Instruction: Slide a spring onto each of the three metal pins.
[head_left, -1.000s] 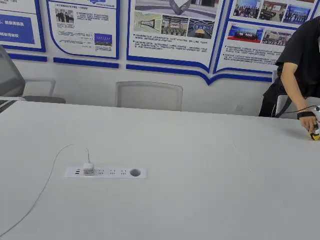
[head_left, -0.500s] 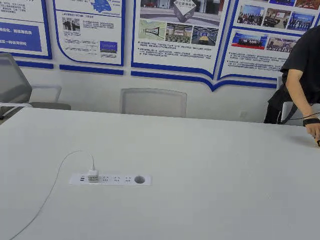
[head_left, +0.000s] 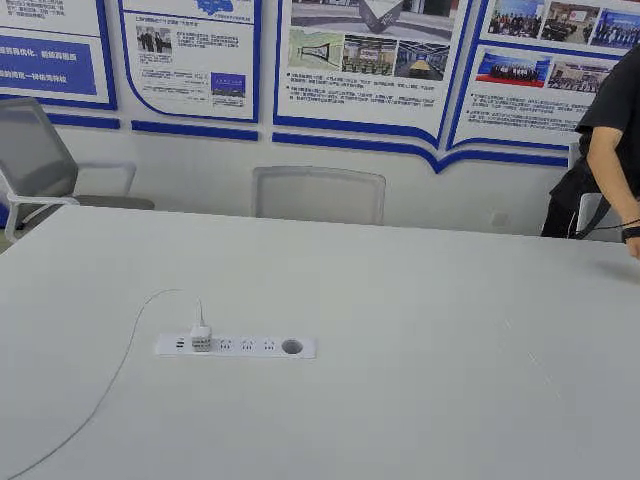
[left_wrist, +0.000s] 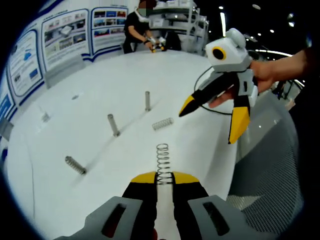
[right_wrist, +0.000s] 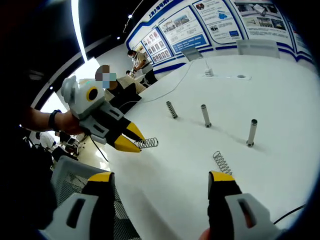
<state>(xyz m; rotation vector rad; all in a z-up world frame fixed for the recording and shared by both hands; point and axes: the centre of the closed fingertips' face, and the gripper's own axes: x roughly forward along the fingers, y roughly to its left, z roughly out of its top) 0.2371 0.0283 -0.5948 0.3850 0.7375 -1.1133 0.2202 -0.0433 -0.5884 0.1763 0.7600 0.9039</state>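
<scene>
In the left gripper view my left gripper (left_wrist: 161, 179) is shut on a spring (left_wrist: 162, 160) that sticks out forward above the white table (left_wrist: 100, 80). Beyond it stand two bare metal pins (left_wrist: 147, 100) (left_wrist: 113, 125), and a third pin with a spring on it (left_wrist: 75, 165). A loose spring (left_wrist: 162, 123) lies near them. My right gripper (left_wrist: 207, 126) hovers open on the right. In the right gripper view my right gripper (right_wrist: 161, 180) is open and holds nothing. The left gripper (right_wrist: 134, 142) holds its spring (right_wrist: 147, 143). The loose spring (right_wrist: 220, 162) lies ahead of the pins (right_wrist: 205, 115) (right_wrist: 251, 132).
A white power strip (head_left: 235, 346) with a plugged charger and cable (head_left: 110, 380) sits in the table. Grey chairs (head_left: 318, 195) (head_left: 35, 160) stand behind it under wall posters. A person in black (head_left: 610, 130) stands at the far right.
The head camera has turned a little to the left, so the scene sits further right. The power strip and cable have not moved on the table.
</scene>
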